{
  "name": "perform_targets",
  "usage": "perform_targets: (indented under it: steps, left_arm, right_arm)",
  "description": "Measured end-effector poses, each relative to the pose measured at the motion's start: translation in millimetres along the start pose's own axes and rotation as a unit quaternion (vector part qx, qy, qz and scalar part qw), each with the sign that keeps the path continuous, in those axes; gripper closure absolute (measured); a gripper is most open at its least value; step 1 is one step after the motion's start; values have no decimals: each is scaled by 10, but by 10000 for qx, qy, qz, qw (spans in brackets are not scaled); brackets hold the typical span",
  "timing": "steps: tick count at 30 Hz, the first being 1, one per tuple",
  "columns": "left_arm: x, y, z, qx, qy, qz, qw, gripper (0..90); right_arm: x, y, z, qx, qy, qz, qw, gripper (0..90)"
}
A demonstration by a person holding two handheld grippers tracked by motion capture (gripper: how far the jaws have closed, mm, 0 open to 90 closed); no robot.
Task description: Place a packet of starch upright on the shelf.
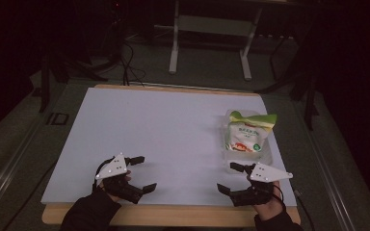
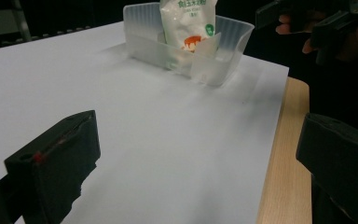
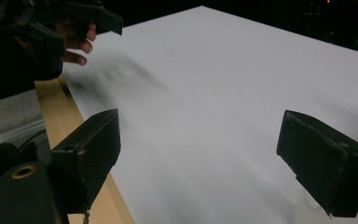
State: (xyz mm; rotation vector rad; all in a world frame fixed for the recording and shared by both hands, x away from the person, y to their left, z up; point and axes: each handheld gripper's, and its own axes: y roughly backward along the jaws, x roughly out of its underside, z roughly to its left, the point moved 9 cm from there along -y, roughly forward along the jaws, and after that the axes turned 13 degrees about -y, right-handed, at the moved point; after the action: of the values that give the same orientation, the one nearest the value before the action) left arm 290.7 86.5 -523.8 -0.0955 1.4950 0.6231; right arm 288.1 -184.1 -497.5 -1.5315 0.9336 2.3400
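Left tongs (image 1: 142, 173) wide open, empty, hovering near the front edge of the white surface (image 1: 164, 130). Right tongs (image 1: 230, 178) also wide open, empty, just in front of clear plastic bin (image 2: 230, 35). Bin holds one upright white-green snack bag (image 1: 246, 132).

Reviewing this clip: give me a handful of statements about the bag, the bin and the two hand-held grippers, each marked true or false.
1. The food bag stands inside the clear plastic bin. True.
2. The left hand-held gripper is shut on the bag. False: its jaws are open with nothing between them, over the white table surface.
3. The bin sits on the right side of the table. True.
4. The right hand-held gripper is shut. False: its jaws stand wide apart.
5. The bag lies flat on the wooden table edge. False: it is upright in the bin.
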Motion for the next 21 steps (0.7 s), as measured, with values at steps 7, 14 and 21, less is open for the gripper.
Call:
perform_targets:
  steps: [7, 14, 21]
  left_arm:
    - [3, -6, -4, -6, -15, 1, 10000, 2]
    - [29, -17, -10, -34, -69, 54, 10000, 2]
    - [63, -16, 3, -68, -91, 91, 9999, 2]
  right_arm:
    - [47, 30, -44, 71, 56, 23, 10000, 132]
    - [58, 103, -120, 148, 132, -46, 9998, 134]
    - [122, 69, -130, 76, 186, -7, 9998, 134]
